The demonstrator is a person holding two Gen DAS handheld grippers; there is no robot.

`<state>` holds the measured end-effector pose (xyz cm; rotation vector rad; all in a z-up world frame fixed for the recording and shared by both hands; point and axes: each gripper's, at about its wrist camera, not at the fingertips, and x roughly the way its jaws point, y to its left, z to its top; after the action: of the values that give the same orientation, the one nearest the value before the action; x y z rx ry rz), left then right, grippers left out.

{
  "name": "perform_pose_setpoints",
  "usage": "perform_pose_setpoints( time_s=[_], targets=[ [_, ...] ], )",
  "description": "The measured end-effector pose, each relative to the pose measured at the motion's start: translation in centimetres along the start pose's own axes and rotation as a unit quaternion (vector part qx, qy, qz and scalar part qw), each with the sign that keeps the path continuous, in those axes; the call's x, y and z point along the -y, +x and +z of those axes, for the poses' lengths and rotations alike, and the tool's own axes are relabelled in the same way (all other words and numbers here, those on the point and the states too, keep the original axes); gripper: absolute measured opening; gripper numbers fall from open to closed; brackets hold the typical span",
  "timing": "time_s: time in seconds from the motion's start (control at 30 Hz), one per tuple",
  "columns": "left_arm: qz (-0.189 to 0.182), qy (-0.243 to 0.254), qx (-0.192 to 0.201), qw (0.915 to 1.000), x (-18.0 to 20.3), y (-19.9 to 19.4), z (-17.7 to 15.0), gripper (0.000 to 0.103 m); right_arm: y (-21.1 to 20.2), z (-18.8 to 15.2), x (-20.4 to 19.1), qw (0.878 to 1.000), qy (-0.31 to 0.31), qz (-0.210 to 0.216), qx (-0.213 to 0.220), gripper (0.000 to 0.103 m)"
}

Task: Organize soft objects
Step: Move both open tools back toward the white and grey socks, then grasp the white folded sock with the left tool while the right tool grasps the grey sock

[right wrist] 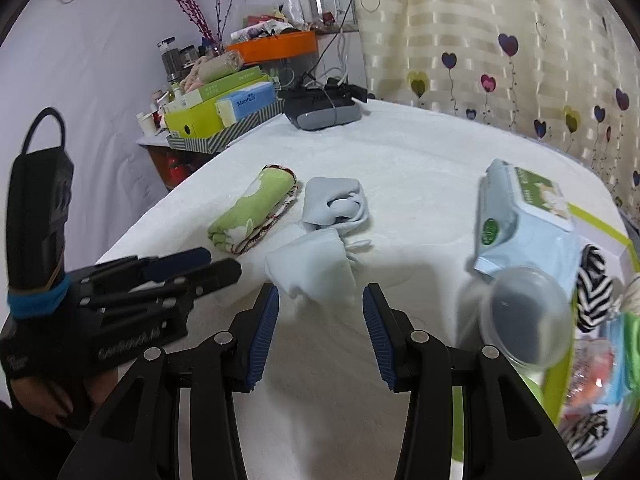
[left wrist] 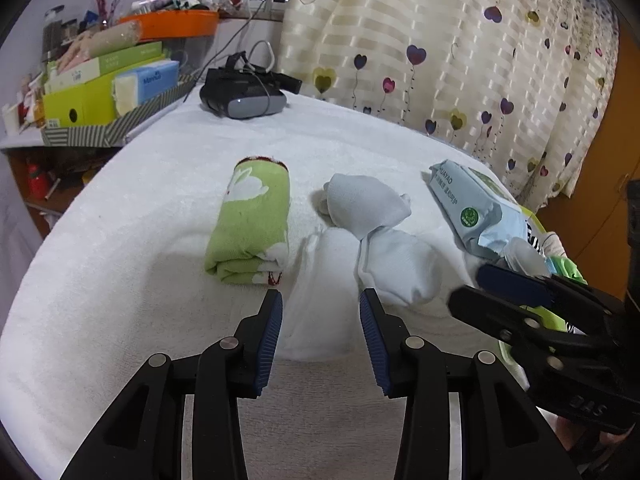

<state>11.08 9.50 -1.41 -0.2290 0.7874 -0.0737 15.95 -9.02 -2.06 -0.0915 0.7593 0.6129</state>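
Both wrist views angled down, close, sharing pale socks (left wrist: 376,236).

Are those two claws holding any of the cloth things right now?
No. The left claw and the right claw are both open and empty, hovering near the pale blue socks on the white cover.
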Motion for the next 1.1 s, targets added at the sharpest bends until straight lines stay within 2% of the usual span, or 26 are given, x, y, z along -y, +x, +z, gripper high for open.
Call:
perform_pose_setpoints(
  time_s=[0.33, 0.73, 0.77, 0.8, 0.9, 1.1],
  targets=[
    [-0.010, 0.005, -0.016, 0.9998, -0.6, 1.3, 0.1, 0.041, 2.1, 1.2, 0.9, 0.999, 0.039, -0.012, 0.002, 0.051],
    [-0.014, 0.007, -0.032, 0.9994, -0.5, 2.6, 0.2, 0.044, 4.4, 1.7, 1.0, 0.998, 0.050, 0.000, -0.025, 0.051],
    [-0.014, 0.007, -0.032, 0.9994, -0.5, 2.7, 0.2, 0.044, 4.4, 1.6, 0.9, 0.998, 0.049, 0.002, -0.025, 0.046],
    [-0.014, 0.007, -0.033, 0.9993, -0.5, 2.8, 0.2, 0.045, 4.5, 1.6, 0.8, 0.999, 0.047, 0.007, -0.026, 0.031],
    [-0.012, 0.009, -0.033, 0.9993, -0.4, 2.9, 0.2, 0.045, 4.2, 1.5, 0.3, 0.999, 0.036, 0.005, -0.022, 0.025],
    [-0.011, 0.015, -0.040, 0.9990, 0.0, 3.5, 0.1, 0.047, 2.6, 1.6, 0.1, 1.000, 0.030, -0.002, -0.003, 0.022]
  ],
)
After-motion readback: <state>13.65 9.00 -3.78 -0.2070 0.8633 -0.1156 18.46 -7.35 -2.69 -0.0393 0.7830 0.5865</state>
